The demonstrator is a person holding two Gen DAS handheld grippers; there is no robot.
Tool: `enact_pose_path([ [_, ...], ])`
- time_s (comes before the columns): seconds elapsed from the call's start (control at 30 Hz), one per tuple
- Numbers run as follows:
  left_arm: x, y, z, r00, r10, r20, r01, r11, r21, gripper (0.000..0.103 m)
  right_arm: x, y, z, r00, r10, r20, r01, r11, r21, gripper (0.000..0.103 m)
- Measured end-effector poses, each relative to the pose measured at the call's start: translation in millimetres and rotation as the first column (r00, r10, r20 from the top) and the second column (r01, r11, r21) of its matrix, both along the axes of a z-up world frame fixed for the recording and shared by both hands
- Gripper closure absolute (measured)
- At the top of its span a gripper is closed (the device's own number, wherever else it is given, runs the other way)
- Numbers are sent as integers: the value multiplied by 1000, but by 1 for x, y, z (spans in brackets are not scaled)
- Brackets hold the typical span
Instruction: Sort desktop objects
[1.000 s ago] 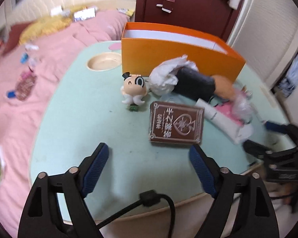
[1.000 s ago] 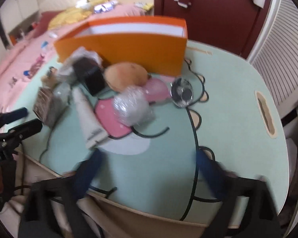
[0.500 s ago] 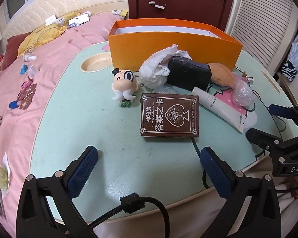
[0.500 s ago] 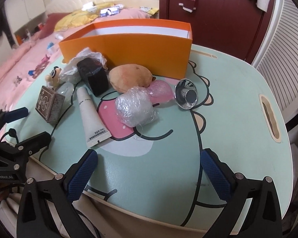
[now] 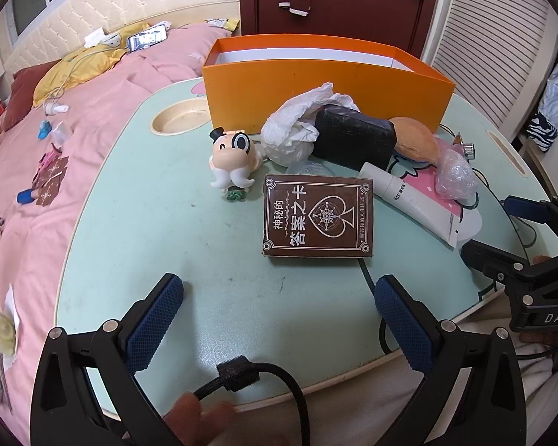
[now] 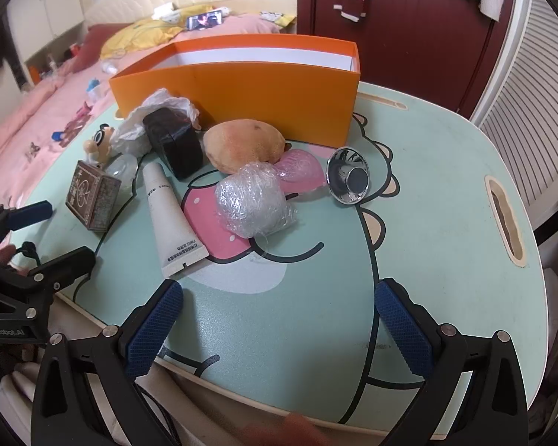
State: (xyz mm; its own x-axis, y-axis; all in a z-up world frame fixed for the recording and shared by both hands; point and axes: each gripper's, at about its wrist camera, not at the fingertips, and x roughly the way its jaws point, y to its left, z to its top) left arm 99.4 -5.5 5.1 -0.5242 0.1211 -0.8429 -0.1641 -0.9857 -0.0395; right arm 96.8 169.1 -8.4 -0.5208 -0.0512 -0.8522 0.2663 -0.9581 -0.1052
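An open orange box stands at the back of the mint table. In front of it lie a brown card box, a cartoon figurine, crumpled white paper, a black case, a plush bun, a white tube, a plastic-wrap ball and a shiny metal funnel. My left gripper is open and empty, near the front edge before the card box. My right gripper is open and empty, before the plastic-wrap ball.
A pink bed with scattered small things lies to the left of the table. A round cup recess sits at the table's back left, a slot at its right edge. A black cable hangs near the front edge.
Both views have steadied from a blurred swing. The left gripper has drawn back a little and turned so the card box sits centred ahead. Both grippers stay open.
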Motion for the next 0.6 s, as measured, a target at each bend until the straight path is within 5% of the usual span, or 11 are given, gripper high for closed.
enact_pose_path([
  [0.6, -2, -4, 1, 1000, -11, -3, 11, 1000, 2, 0, 2, 5, 3, 1000, 0, -1, 0, 1000, 2, 0],
])
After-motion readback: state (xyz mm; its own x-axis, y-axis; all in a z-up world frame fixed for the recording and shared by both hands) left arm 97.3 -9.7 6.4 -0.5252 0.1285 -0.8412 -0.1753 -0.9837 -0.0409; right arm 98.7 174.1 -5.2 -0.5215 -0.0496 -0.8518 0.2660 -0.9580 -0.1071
